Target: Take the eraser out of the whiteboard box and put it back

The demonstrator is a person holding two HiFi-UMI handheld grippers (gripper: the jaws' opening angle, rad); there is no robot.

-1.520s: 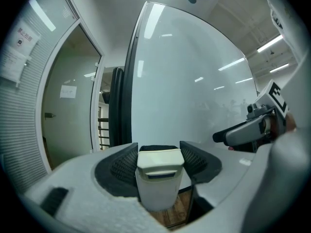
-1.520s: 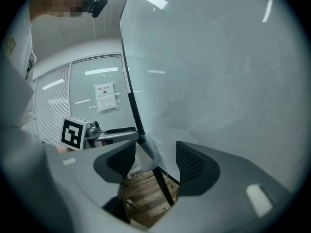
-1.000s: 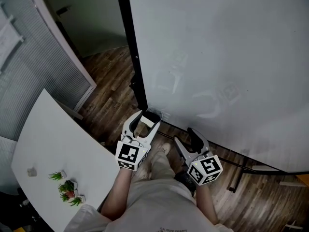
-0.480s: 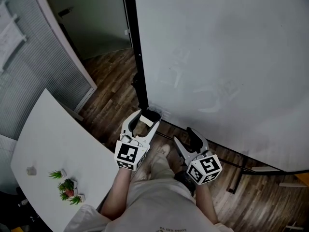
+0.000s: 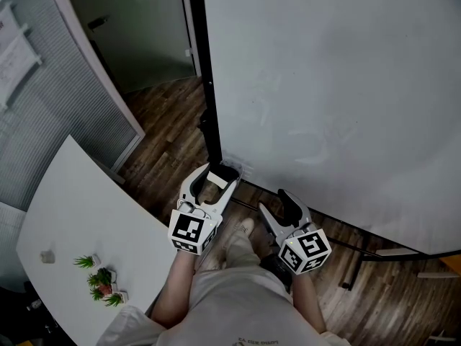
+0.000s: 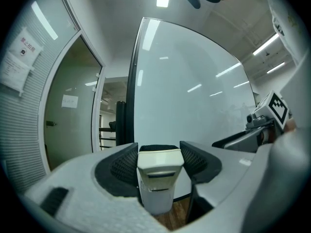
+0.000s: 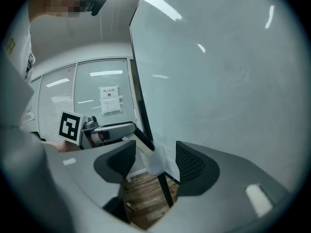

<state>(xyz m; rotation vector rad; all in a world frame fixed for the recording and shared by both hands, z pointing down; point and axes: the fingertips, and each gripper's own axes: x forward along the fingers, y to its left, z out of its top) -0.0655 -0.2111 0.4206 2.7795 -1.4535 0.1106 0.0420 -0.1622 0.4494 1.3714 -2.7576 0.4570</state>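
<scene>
My left gripper (image 5: 220,173) is shut on a cream eraser (image 5: 216,181), held level just in front of the whiteboard's (image 5: 331,85) lower left corner. In the left gripper view the eraser (image 6: 160,178) stands upright between both ribbed pads (image 6: 124,166), black felt on top. A pale box (image 7: 155,160) hangs at the board's corner, showing through the right gripper's gap, with the eraser (image 7: 143,147) right beside it. My right gripper (image 5: 275,202) hovers lower right of the left one, open, with nothing between its jaws (image 7: 151,161).
A black board post (image 5: 205,85) runs down to the wooden floor (image 5: 166,135). A white table (image 5: 79,222) with small green plants (image 5: 101,280) sits at left, beside a glass partition with blinds (image 5: 50,92). The board's stand feet (image 5: 360,262) lie at right.
The left gripper has crept up slightly with the eraser still held. The right gripper has stayed put and open.
</scene>
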